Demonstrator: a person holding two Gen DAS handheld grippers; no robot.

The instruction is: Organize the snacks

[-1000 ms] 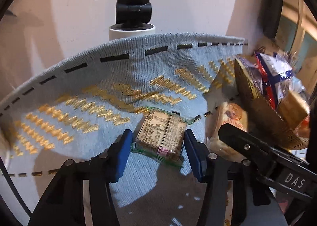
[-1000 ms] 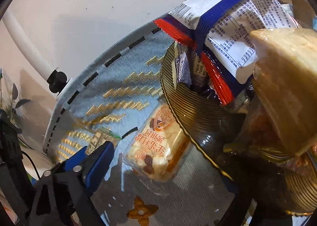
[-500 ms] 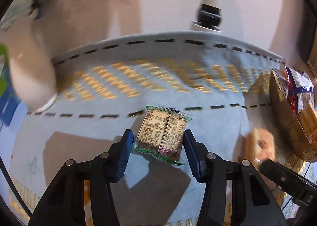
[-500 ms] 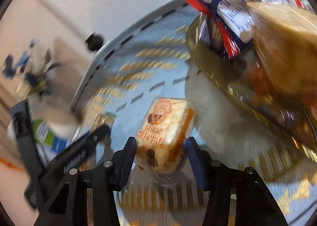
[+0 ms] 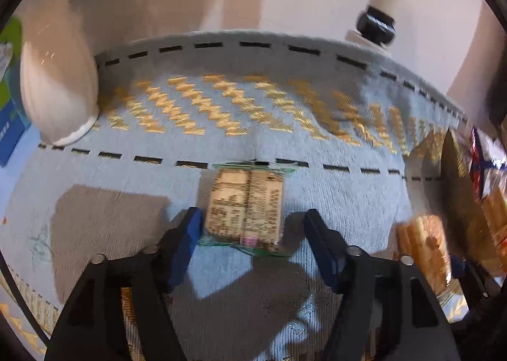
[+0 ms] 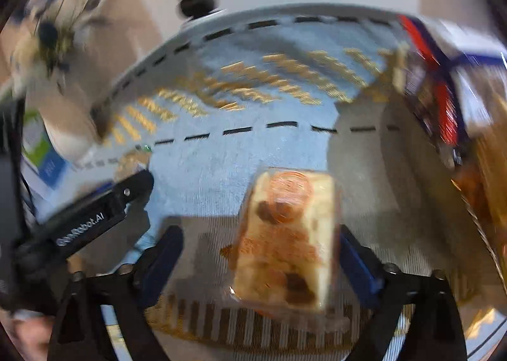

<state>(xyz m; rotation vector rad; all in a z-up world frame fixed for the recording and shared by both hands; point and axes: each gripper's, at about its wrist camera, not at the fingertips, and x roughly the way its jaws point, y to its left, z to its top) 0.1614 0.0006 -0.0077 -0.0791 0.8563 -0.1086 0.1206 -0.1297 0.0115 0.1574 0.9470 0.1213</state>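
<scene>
A small clear-wrapped snack bar with printed label (image 5: 244, 207) lies on the blue patterned cloth between the fingers of my left gripper (image 5: 253, 234); the jaws are apart with gaps on both sides. A cream nougat bar with an orange seal (image 6: 286, 243) lies between the fingers of my right gripper (image 6: 259, 259), which is open wide and not touching it. The same bar shows at the right of the left wrist view (image 5: 424, 253). A dark gold-ribbed bowl (image 5: 462, 202) at the right holds several snack packets, among them a red, white and blue one (image 6: 443, 82).
A white vase (image 5: 57, 85) stands at the back left with a blue-green box (image 5: 9, 101) beside it. A white pole with a black clamp (image 5: 377, 25) rises behind the cloth's far edge. The left gripper's arm (image 6: 92, 218) shows left in the right wrist view.
The left gripper's jaws have opened and the label bar now lies on the cloth. The right gripper has swung left away from the bowl and come around the nougat bar.
</scene>
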